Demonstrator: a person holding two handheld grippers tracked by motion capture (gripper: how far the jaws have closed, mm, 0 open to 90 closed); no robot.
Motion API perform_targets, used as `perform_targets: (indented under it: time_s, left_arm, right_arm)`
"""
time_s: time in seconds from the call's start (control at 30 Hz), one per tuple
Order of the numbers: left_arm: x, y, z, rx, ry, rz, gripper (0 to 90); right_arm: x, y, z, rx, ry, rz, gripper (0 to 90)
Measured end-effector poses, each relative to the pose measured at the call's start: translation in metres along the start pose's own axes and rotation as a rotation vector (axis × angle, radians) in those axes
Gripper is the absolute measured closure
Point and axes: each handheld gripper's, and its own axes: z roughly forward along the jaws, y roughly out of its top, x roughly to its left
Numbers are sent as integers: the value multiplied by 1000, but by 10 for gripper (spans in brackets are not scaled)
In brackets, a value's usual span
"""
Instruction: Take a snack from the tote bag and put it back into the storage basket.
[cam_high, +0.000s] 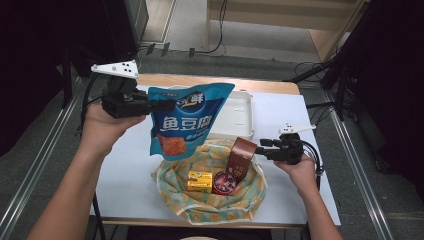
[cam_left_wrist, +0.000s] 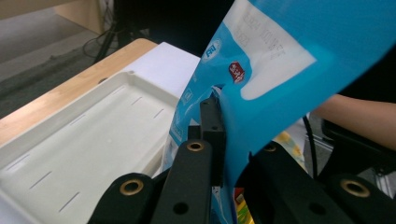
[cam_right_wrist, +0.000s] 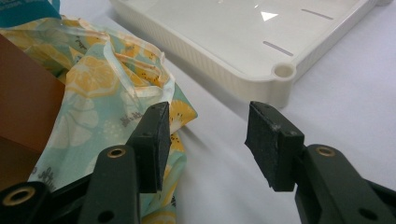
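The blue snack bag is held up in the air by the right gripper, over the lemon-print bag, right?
Not quite. The left gripper holds up the blue snack bag over the lemon-print bag, as the high view shows. The right gripper is open by the brown box.

The snack pouch (cam_high: 186, 120) is bright blue with white lettering and an orange-red food picture. The cloth bag (cam_high: 210, 197) is pale green, printed with yellow lemon slices. The carton (cam_high: 241, 158) is brown, the small box (cam_high: 199, 181) yellow, the round tin (cam_high: 224, 182) seemingly red. The tray (cam_high: 235, 117) is white.
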Motion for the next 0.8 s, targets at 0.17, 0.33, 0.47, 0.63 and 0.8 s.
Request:
perform_targets:
  time_s: [0.17, 0.33, 0.47, 0.63, 0.8]
  left_arm:
    - [7, -4, -4, 17, 26, -18, 900]
    - [17, -7, -9, 17, 44, -46, 900]
    - [25, -9, -11, 25, 66, -66, 900]
    - [33, -7, -10, 50, 89, -78, 900]
    - [41, -3, -9, 72, 99, -87, 900]
  right_arm:
    - [0, 0, 0, 0, 1, -3, 510]
    - [0, 1, 1, 0, 5, -4, 510]
    - [0, 1, 2, -1, 5, -6, 510]
    - [0, 1, 2, 0, 6, -2, 510]
    - [0, 2, 3, 1, 6, -2, 510]
